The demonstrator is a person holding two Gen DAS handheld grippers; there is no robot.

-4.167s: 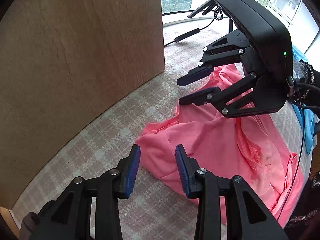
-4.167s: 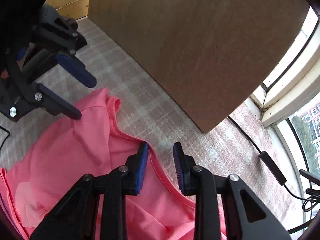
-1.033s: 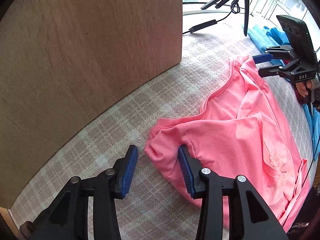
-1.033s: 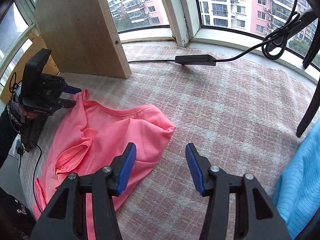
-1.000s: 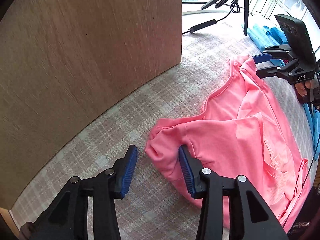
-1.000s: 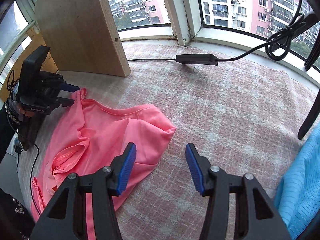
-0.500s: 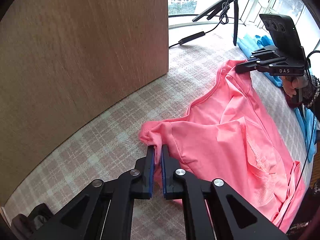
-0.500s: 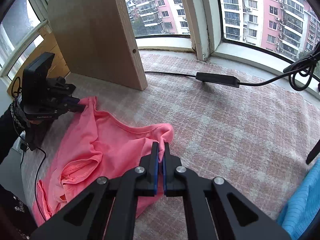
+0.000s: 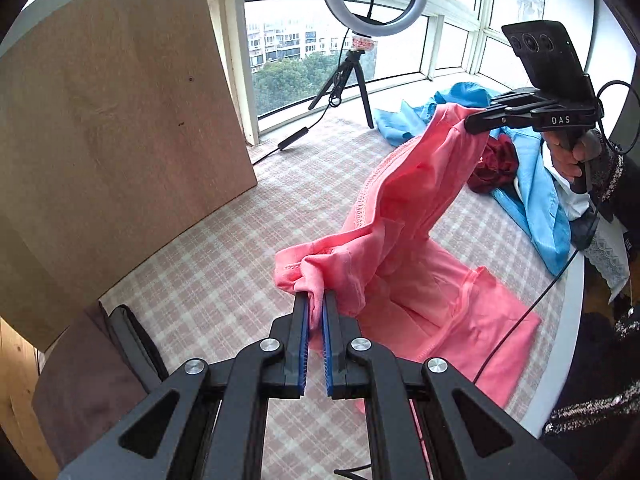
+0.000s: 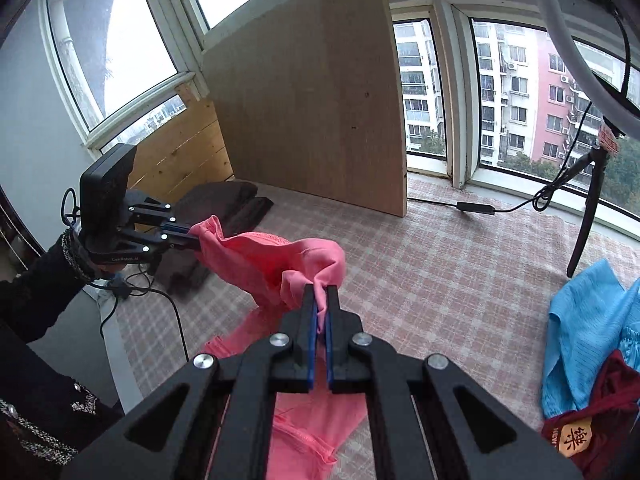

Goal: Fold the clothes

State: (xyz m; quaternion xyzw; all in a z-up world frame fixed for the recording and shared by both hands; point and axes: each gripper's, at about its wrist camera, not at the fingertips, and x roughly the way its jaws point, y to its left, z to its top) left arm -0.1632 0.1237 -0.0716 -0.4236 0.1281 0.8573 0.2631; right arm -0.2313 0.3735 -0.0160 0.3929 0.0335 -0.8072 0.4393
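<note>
Already both grippers were clamped tight on the pink garment [image 9: 420,216]: left gripper [image 9: 314,316] at lower centre, right gripper [image 10: 318,312] likewise; thin bunched cloth might slip free

Soft cloth, matt plastic, bare wood

Pink garment [image 9: 416,200] is showing smooth matt knit; checked desk [image 9: 224,264] cover is looking woven; wooden board [image 9: 120,128] is appearing unvarnished, faintly grained.

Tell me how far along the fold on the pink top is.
Done: both tools are shut on the pink top, the left tool on one corner, the right tool on the other, so its upper part hangs between them while its lower part lies on the checked cloth. No fold shows yet. Left: fold it, then the blue garment and maroon one.
</note>
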